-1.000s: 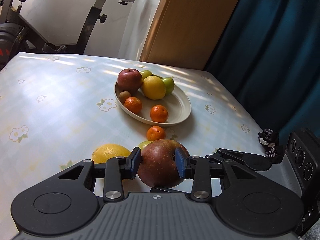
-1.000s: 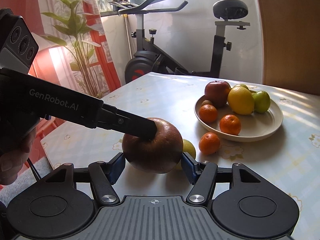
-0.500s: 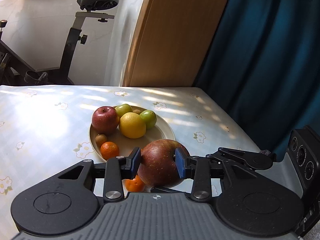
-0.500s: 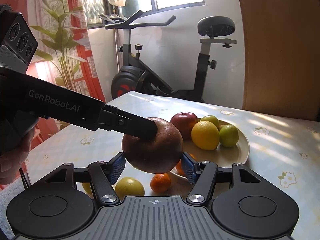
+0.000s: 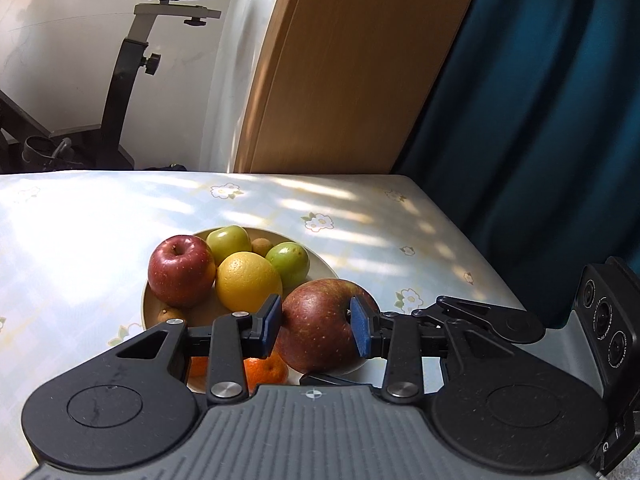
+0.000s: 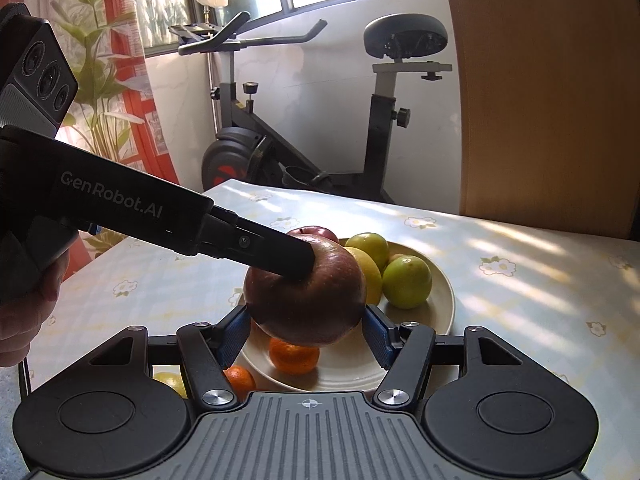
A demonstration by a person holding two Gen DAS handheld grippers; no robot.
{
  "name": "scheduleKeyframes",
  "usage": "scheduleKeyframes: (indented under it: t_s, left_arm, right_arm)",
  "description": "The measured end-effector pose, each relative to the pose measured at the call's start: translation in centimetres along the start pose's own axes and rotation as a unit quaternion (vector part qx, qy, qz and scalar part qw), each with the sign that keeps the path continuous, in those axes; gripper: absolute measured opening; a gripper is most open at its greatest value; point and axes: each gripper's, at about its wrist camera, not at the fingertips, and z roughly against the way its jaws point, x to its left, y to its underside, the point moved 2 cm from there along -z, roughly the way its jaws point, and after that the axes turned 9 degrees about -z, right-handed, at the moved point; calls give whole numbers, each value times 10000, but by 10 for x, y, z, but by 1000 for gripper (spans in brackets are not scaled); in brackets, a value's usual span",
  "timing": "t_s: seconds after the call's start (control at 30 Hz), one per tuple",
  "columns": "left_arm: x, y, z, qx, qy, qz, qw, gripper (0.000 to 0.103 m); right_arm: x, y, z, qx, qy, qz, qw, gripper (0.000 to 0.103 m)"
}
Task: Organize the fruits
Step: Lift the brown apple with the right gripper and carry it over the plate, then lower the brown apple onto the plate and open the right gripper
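Observation:
A large dark-red apple [image 5: 320,332] hangs over the near part of the cream plate [image 5: 316,264], held by both grippers at once. My left gripper [image 5: 316,326] is shut on it, blue pads pressing its two sides. In the right wrist view my right gripper [image 6: 306,334] clamps the same apple [image 6: 308,300] low on its flanks, while a left finger [image 6: 280,258] lies across its top. The plate [image 6: 440,308] holds a smaller red apple [image 5: 180,270], a yellow citrus [image 5: 248,286], two green fruits [image 5: 288,262], kiwis and a mandarin [image 6: 294,354].
A mandarin [image 6: 240,378] and a yellow lemon [image 6: 170,382] lie on the flowered tablecloth beside the plate's near rim. An exercise bike [image 6: 320,152] stands beyond the far table edge. A wooden panel [image 5: 340,80] and a blue curtain [image 5: 540,120] stand behind the table.
Both grippers have carried the apple together across the table from the loose fruit to above the plate. The plate now sits right beneath it. Neither grip has altered.

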Motion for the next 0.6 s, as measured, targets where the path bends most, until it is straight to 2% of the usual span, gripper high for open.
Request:
scheduleKeyframes:
  t_s: [0.23, 0.5, 0.6]
  left_arm:
    - [1, -9, -34, 225, 112, 16, 9997, 40]
    - [9, -12, -63, 517, 184, 136, 9984, 40]
    - [11, -15, -69, 514, 220, 169, 9983, 39]
  right_arm:
    - [-30, -1, -16, 165, 94, 2, 9998, 58]
    - [-49, -1, -37, 462, 244, 66, 9986, 58]
    - [-53, -4, -42, 476, 305, 108, 9983, 58]
